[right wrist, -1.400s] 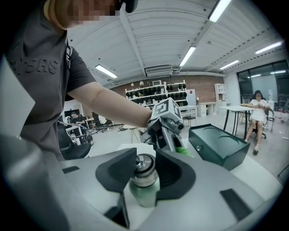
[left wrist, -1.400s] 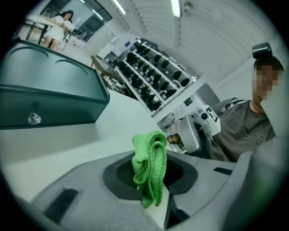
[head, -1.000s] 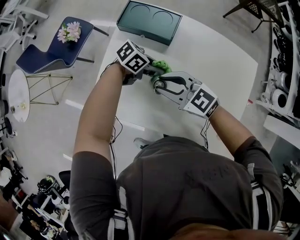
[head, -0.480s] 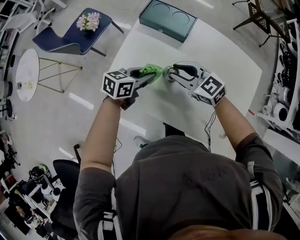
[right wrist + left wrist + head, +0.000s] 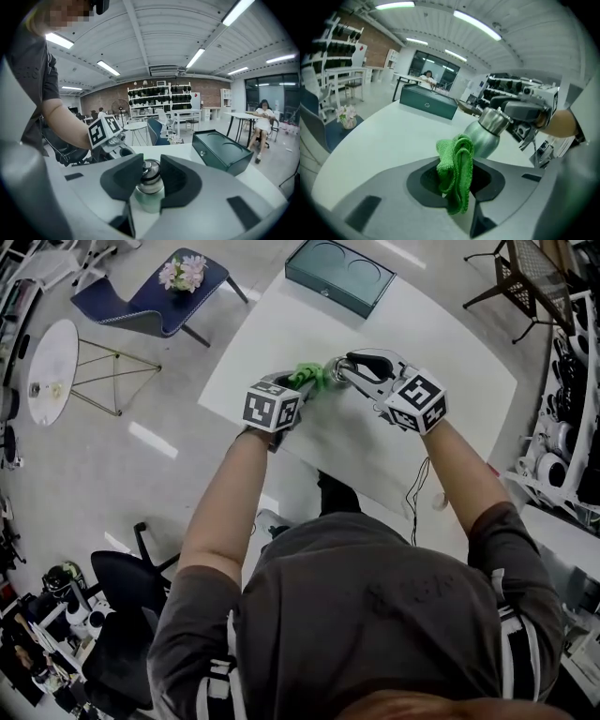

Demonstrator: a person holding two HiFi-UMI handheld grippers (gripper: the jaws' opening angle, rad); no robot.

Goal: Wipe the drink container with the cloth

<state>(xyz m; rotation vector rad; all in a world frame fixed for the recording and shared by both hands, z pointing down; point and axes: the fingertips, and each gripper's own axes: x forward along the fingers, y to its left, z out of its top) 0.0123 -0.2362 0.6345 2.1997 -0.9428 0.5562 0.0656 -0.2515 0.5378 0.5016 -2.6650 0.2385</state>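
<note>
The right gripper has its jaws on the steel neck of the drink bottle. They have just been closing further, and the dark pads now press on the neck from either side, with the pale body hanging below them. In the left gripper view the bottle leans, neck uppermost in the right jaws and body slanting down towards the left ones. Whether its base rests on the white counter is hidden. The left gripper has its jaws pinched tight on a folded green cloth. A thick wad stands proud of the tips, directly ahead of them, and seems to lie against the bottle's shoulder. The bottle looks rigid, smooth and rounded, so it is probably slippery. A hold on the narrow neck gives the pads a ledge but little width, and a sideways push from the cloth could swivel it. How heavy it is depends on its contents, which cannot be seen. The cloth is soft, light and limp, so it wants a deep pinch with enough left free to wrap the curve. A dark teal case sits well beyond both pairs of jaws.
</note>
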